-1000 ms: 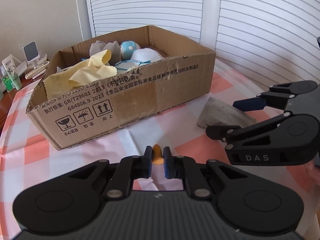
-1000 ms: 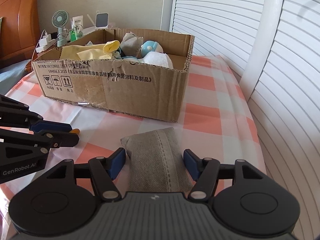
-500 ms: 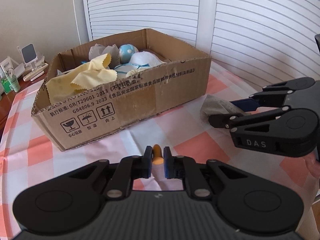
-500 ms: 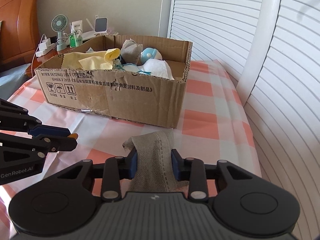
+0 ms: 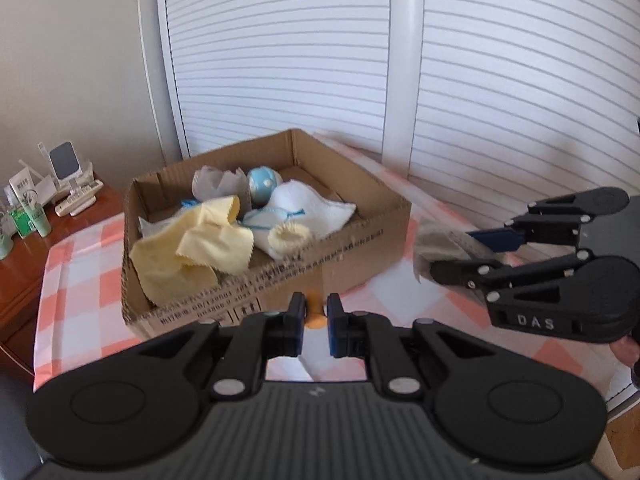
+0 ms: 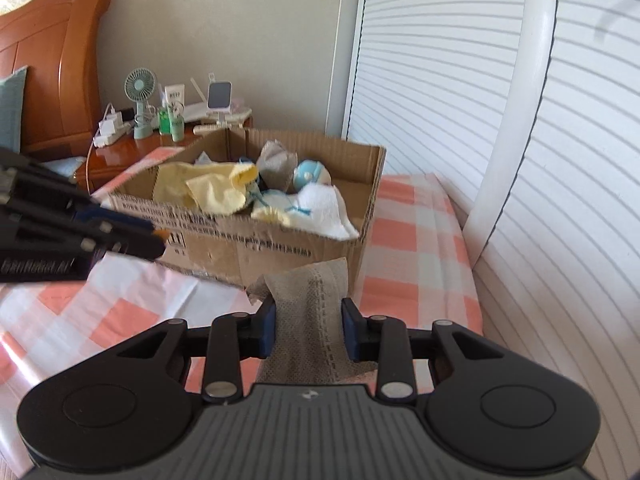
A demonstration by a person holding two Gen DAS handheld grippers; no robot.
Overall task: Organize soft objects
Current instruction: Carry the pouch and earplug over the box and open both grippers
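My left gripper (image 5: 314,314) is shut on a small orange soft piece (image 5: 313,312), held in the air before the cardboard box (image 5: 360,240). My right gripper (image 6: 309,330) is shut on a grey folded cloth (image 6: 310,320), lifted off the checked tablecloth (image 6: 416,240) near the box's right front corner. From the left wrist view the right gripper (image 5: 452,254) shows at the right with the grey cloth (image 5: 436,242) in its tips. The box (image 6: 280,244) holds a yellow cloth (image 5: 208,244), a white towel (image 5: 316,210), a blue ball (image 5: 262,182) and a grey cloth (image 5: 214,182).
A wooden nightstand (image 6: 132,150) at the left carries a small fan (image 6: 140,100), bottles and a phone stand (image 6: 219,98). White slatted shutters (image 6: 560,160) run along the right and behind the box. A wooden headboard (image 6: 52,60) stands at the far left.
The right gripper closed onto the grey cloth and lifted it off the table. Both grippers rose, so the box's inside now shows from above. The left stayed shut on the orange piece.
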